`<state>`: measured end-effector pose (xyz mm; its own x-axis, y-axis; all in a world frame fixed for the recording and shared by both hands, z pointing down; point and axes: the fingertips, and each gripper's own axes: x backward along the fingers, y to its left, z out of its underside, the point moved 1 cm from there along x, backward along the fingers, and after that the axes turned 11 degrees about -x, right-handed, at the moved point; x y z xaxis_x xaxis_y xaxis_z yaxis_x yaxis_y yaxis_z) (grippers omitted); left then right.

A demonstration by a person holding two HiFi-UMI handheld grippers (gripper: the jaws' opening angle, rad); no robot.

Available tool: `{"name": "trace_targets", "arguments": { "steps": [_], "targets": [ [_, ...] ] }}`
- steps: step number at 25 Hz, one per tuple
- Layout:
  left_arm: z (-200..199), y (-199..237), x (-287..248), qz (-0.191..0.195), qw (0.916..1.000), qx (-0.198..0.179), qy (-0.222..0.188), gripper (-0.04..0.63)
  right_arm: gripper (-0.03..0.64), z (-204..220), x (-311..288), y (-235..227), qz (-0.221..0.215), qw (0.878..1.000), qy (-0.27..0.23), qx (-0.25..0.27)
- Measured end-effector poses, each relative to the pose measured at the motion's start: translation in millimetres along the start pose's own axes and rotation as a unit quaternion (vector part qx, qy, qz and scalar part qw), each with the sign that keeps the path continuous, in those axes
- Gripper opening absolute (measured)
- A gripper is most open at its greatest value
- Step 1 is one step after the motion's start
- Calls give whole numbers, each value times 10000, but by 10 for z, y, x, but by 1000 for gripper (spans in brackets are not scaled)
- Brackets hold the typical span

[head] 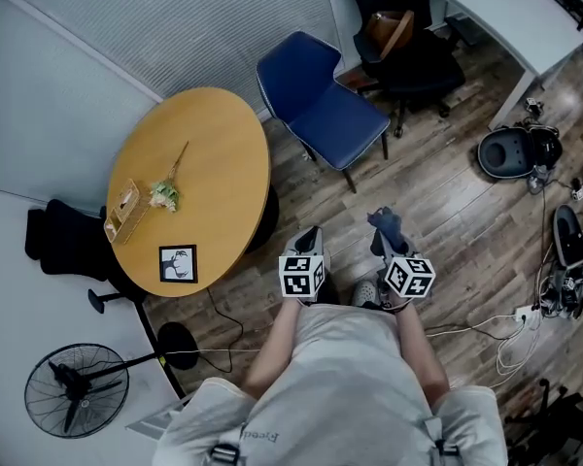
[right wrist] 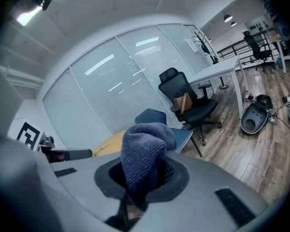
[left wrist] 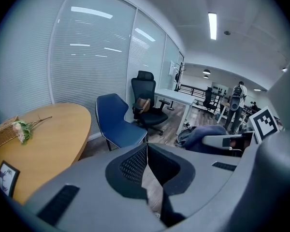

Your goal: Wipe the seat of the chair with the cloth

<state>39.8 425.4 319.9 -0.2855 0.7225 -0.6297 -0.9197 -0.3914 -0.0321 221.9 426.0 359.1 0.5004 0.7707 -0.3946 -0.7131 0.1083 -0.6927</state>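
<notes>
1. Blue padded chair (head: 342,124) on thin metal legs stands well ahead of both grippers, its seat bare.
2. The right gripper (head: 385,233) is clamped on a bunched grey-blue towelling cloth (right wrist: 142,161).
3. From that gripper the seat lies forward and slightly left, so I'd expect a plain forward reach.
4. The left gripper (head: 309,243), just beside it, has its jaws closed on nothing.
</notes>
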Motion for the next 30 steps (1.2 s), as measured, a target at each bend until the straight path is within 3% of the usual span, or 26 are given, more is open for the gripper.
{"name": "trace_targets", "arguments": {
  "steps": [7, 16, 30],
  "targets": [
    [-238, 13, -312, 138, 9998, -132, 19, 28, 51, -212, -149, -224, 146, 9994, -142, -269],
    [-718, 411, -1025, 387, 9989, -265, -66, 28, 51, -705, -727, -397, 428, 9970, -487, -419],
    [-1755, 1799, -2470, 608, 9979, 133, -153, 28, 51, -1503, -2385, -320, 926, 9945, -381, -300]
  ]
}}
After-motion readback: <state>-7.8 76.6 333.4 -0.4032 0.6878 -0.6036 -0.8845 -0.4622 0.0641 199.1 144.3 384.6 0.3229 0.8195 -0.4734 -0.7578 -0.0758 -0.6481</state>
